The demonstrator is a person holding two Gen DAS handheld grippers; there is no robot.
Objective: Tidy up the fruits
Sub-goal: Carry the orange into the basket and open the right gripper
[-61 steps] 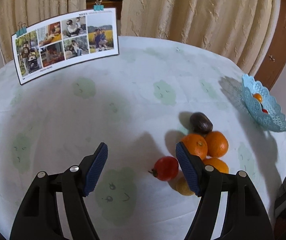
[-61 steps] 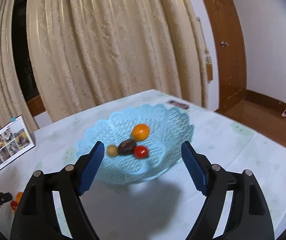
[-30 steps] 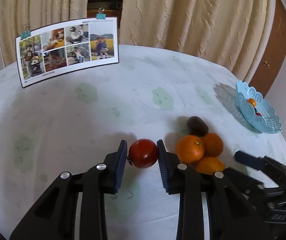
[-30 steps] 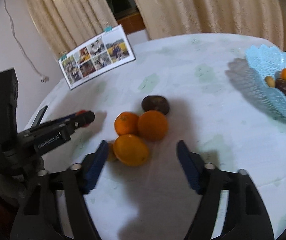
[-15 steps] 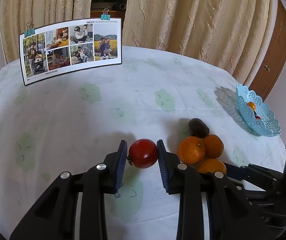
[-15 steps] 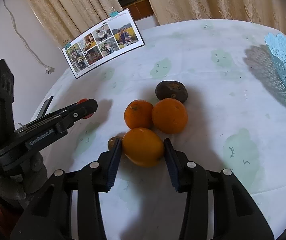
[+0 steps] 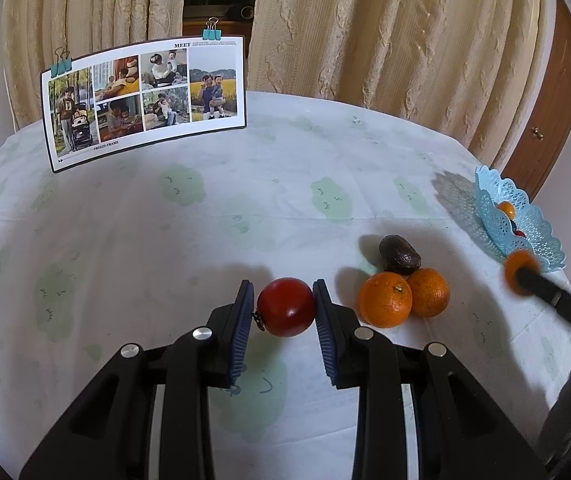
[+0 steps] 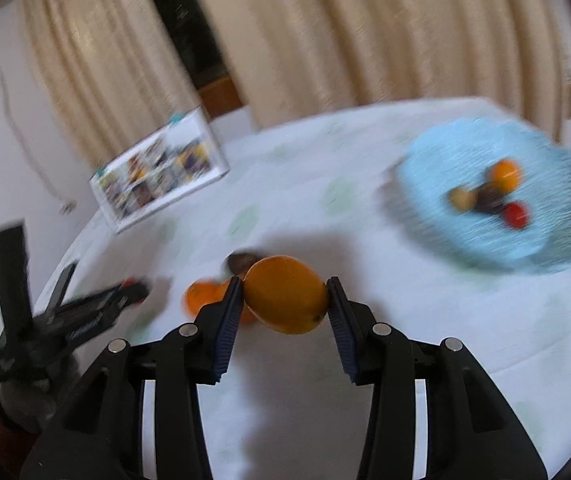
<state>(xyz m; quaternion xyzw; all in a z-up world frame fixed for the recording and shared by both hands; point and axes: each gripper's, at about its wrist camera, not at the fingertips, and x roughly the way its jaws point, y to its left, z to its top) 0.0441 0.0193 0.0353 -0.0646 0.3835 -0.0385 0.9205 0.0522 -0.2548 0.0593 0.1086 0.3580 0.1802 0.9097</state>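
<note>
In the left wrist view, the left gripper is clenched on a red fruit; both blue pads press its sides at the lower middle of the frame. To the right of it lie two oranges touching each other, with a dark brown fruit just behind them. The table has a white cloth with pale green patches. At the right edge stands a blue basket, seen here from the side, so only a small orange piece inside it is clear. In front of the basket a black finger of the other tool shows with an orange fruit at its tip. At the upper left stands a photo board with clips, sharp enough to see six photos.

The right wrist view is blurred. There the right gripper is grasping an orange-yellow oval fruit between its pads, at the middle of the frame, raised above the cloth. This view looks into the blue basket at the upper right and shows four small fruits in it: one orange, one red, one dark, one yellowish. At the lower left the left gripper appears from the side, with a bit of red at its tip, and a person's hand below it. The photo board is at the left of centre, its pictures unreadable.
</note>
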